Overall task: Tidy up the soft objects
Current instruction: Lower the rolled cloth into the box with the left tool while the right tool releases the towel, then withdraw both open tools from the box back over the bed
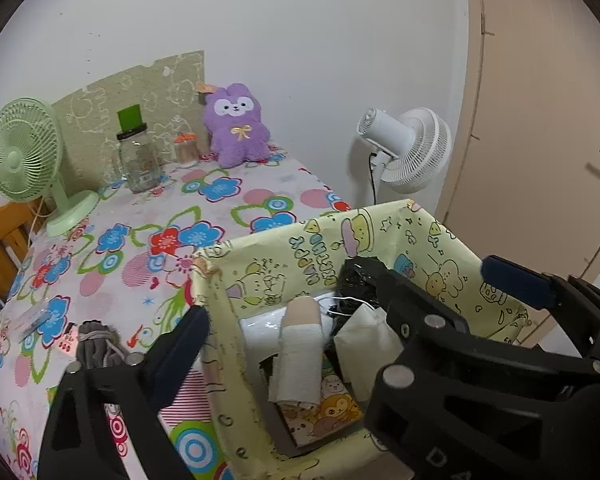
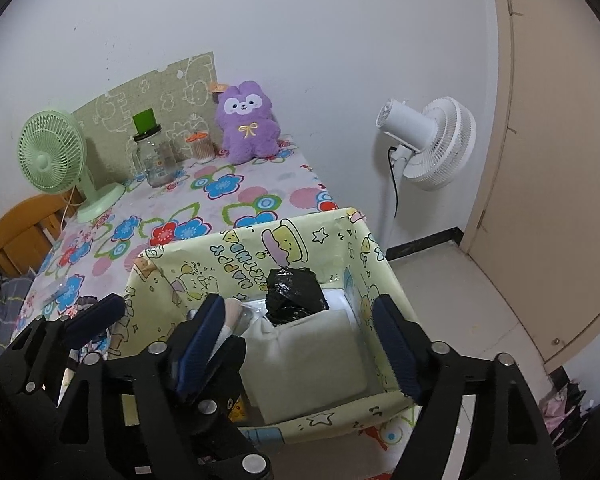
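Note:
A yellow cartoon-print box (image 1: 300,248) (image 2: 236,248) stands at the near right corner of the flowered table. Inside lie a rolled white and beige cloth (image 1: 300,356), a white soft pack (image 1: 364,344) (image 2: 312,360) and a crumpled black bag (image 2: 294,292). A purple plush bunny (image 1: 238,126) (image 2: 249,120) sits at the far end against the wall. A grey drawstring pouch (image 1: 98,344) lies left of the box. My left gripper (image 1: 340,300) is open over the box. My right gripper (image 2: 300,332) is open above the white pack. Both are empty.
A green desk fan (image 1: 24,152) (image 2: 52,152), a glass jar with a green lid (image 1: 136,156) (image 2: 156,156) and a small orange-lidded jar (image 1: 186,148) stand at the table's far side. A white standing fan (image 2: 432,144) and a door (image 2: 560,160) are to the right.

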Available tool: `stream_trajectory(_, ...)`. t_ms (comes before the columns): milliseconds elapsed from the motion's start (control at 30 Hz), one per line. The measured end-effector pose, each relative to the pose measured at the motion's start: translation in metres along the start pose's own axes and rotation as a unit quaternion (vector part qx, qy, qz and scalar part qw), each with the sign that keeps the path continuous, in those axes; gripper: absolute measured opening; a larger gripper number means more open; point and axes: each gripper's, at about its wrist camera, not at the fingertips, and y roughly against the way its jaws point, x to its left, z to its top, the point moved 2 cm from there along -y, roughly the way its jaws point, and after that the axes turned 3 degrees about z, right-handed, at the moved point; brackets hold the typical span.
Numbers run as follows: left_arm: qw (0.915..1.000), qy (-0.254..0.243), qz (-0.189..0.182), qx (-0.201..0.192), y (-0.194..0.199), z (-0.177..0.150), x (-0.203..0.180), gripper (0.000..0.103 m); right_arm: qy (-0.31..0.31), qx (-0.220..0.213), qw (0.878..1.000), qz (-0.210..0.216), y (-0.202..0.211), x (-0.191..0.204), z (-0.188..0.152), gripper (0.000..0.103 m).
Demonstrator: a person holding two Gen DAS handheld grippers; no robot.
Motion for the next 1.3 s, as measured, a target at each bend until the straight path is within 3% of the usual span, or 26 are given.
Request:
stream_trajectory(400,0.9997,0.006,0.012,-0.018,0.024,0.000,0.016,0.103,0.005,-0.019,1.000,0.002,0.020,0.018,0.002,0.093)
stream_trajectory(1300,0.9960,0.027,0.031,-0.080,0.082,-0.003,0.066,0.103,0.044,-0.084,0.995,0.007,0.070,0.080,0.006,0.093)
